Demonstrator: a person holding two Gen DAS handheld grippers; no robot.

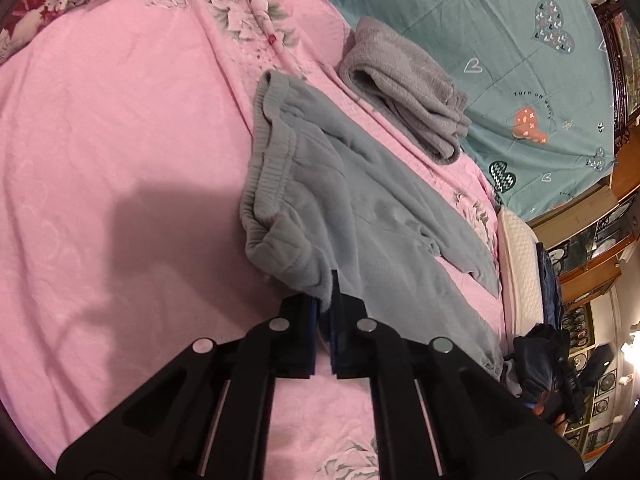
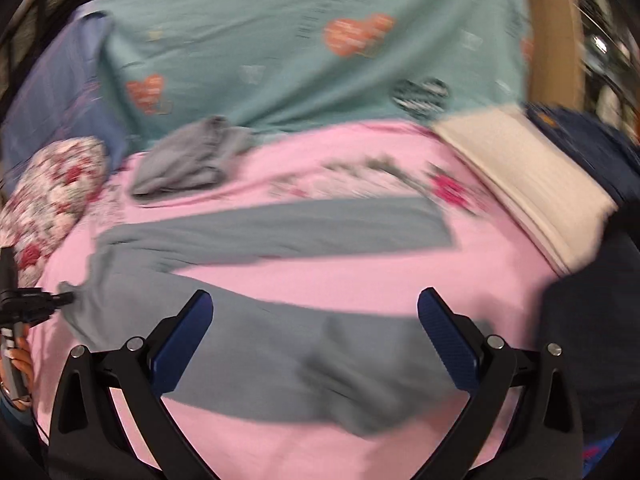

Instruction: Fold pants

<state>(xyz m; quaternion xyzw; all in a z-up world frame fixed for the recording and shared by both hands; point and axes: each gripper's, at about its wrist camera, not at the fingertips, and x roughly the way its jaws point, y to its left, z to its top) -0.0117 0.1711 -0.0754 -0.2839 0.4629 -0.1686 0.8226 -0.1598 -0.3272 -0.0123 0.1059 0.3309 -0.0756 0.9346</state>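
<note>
Grey-blue fleece pants (image 1: 360,208) lie spread on a pink bedspread (image 1: 120,140), the elastic waistband to the left and the legs running off to the right. My left gripper (image 1: 325,304) is shut on the near corner of the waistband, with fabric pinched between its blue pads. The right wrist view is blurred. It shows the pants (image 2: 248,236) with both legs stretched to the right, and the left gripper (image 2: 66,298) pinching their left corner. My right gripper (image 2: 315,294) hovers open over the near leg with nothing between its fingers.
A folded grey garment (image 1: 404,88) (image 2: 188,160) lies beyond the pants, by a teal heart-print quilt (image 1: 480,32). A floral pillow (image 2: 52,192) sits at the left. The white mattress edge (image 1: 518,264) and dark blue clothing (image 2: 592,320) bound the right side.
</note>
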